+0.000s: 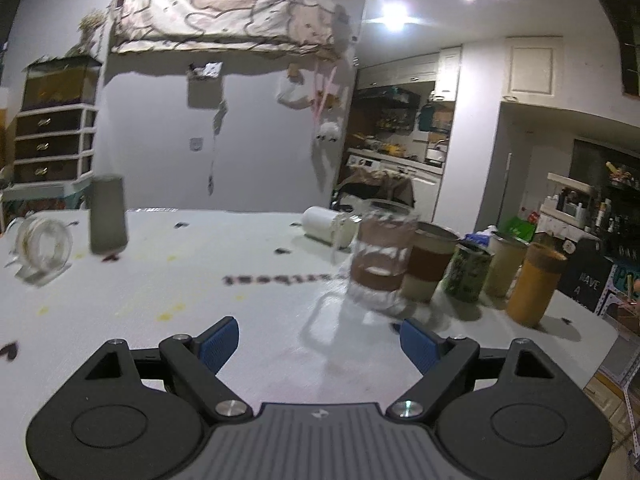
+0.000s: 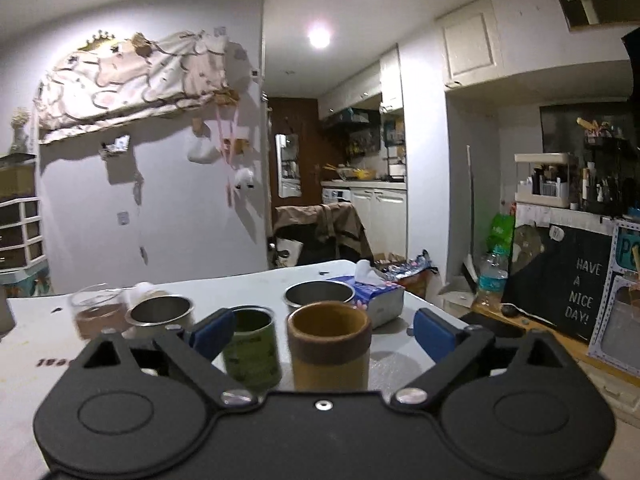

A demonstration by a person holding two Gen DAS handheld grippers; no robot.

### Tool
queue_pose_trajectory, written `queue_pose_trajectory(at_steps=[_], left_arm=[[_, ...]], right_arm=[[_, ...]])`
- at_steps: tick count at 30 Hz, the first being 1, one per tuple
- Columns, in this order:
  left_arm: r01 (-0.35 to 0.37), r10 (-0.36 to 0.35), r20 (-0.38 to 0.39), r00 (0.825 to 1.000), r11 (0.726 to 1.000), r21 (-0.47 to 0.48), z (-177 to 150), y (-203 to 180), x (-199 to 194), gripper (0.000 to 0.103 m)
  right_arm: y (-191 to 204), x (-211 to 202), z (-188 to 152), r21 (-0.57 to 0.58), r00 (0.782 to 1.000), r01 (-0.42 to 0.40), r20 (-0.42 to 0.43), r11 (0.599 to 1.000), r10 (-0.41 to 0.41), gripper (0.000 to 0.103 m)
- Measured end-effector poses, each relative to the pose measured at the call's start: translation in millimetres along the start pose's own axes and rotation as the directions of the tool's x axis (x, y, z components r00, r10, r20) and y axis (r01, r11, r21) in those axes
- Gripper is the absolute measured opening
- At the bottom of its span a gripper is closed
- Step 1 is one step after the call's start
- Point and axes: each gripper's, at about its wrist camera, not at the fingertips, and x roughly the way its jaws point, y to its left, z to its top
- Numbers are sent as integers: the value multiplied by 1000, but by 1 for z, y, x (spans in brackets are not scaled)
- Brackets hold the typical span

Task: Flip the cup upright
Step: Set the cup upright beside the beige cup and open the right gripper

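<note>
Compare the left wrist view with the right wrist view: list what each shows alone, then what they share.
Left wrist only: a clear glass cup lying on its side, a grey cylinder standing beside it, and a white cup tipped over. Right wrist only: a tissue box behind the cups. Both: the white table, the yellow cup, the green cup, and an open gripper, left gripper, right gripper.

A lived-in home, open to its kitchen: beyond the tongs, a white counter crowded with cups and a tissue box fronts a wall hung with a patterned cloth. Farther ahead to the right, white cabinets line the kitchen, and a sign reads "Have a nice day!"
</note>
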Motion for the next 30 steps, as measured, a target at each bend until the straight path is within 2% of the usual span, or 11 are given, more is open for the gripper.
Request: queue_pose_trajectory(at_steps=[7, 14, 30], left_arm=[[36, -36, 9, 999, 998, 47, 7, -37, 10, 93], [64, -66, 19, 998, 993, 96, -4, -71, 18, 103], [29, -30, 7, 1000, 993, 116, -24, -89, 17, 103]], right_arm=[[5, -45, -20, -10, 1000, -5, 17, 1000, 5, 99], [19, -66, -51, -35, 1000, 25, 11, 999, -24, 102], [34, -100, -67, -58, 999, 35, 26, 998, -34, 103]])
